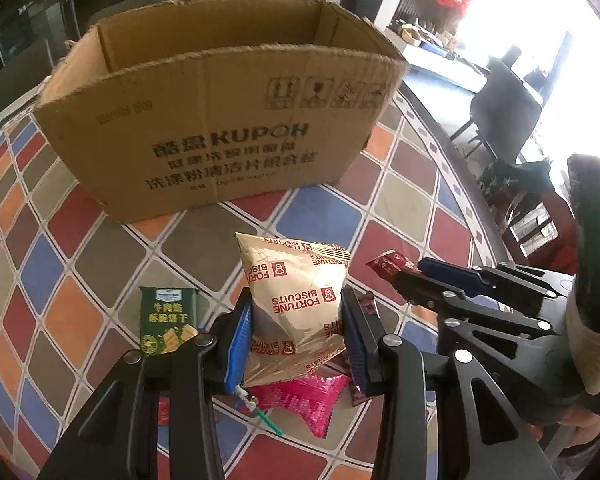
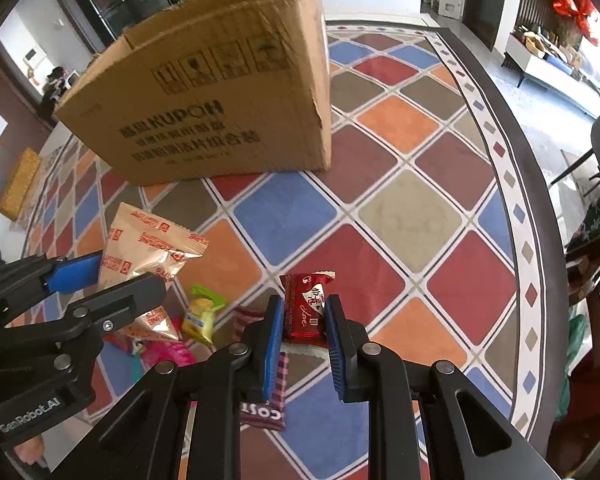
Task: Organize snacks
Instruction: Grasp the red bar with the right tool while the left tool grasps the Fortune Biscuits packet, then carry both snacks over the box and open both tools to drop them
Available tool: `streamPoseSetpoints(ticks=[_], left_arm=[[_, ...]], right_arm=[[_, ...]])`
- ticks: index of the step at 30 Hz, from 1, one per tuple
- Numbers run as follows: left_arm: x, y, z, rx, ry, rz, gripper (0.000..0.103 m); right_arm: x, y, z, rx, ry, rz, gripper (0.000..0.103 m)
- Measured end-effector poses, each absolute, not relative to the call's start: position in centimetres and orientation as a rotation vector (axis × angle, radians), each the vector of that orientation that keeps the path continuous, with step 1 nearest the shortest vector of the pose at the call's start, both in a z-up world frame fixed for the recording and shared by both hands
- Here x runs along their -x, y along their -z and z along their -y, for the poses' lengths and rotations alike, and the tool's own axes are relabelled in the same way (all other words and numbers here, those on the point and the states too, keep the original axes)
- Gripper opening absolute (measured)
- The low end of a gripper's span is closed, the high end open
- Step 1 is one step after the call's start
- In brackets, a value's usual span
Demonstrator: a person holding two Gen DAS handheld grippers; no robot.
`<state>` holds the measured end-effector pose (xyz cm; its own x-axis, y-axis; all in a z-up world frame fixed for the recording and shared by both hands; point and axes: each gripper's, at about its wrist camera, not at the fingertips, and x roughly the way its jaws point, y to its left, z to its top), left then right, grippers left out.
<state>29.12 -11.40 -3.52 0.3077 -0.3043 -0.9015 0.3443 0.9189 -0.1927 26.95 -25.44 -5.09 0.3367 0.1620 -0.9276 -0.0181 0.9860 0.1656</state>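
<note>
Left gripper (image 1: 298, 320): clamps the Fortune Biscuits bag (image 1: 296, 304), lifted above the table (image 1: 320, 216).
Right gripper (image 2: 302, 320): pinches a red candy (image 2: 305, 308).
Cardboard box (image 1: 220, 120): open-topped, just ahead.
Room: bare tablecloth right of box to the rim.

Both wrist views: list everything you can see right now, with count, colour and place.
Cardboard box: one, brown, open-topped, far side of table.
Fortune Biscuits bag: one, beige with red print, between left fingers.
Red candy: one, red wrapper, between right fingers.
Green biscuit pack: one, green, on table left of the bag.
Pink packet: one, pink, under the bag.
Yellow-green snack: one, on table.
Maroon wrapper: one, beneath right fingers.
Tablecloth: one, multicoloured diamonds.
Left hand-held gripper: one, black, blue pads.
Right hand-held gripper: one, same.
</note>
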Motion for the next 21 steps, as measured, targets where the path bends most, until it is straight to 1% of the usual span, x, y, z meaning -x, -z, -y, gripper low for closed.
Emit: streamPoseSetpoints(ticks=[9,21], left_arm=[[-29.6,0.3,10.0,-0.028,0.403,-1.098,0.041],[-31.4,-6.1,8.1,-0.02,0.38,-0.964,0.041]], right_arm=[[-27.9,0.8,24.9,-0.127,-0.139,-1.114,0.022],[-29.7,-6.3,23.3,-0.125,-0.173,-0.947,0.022]])
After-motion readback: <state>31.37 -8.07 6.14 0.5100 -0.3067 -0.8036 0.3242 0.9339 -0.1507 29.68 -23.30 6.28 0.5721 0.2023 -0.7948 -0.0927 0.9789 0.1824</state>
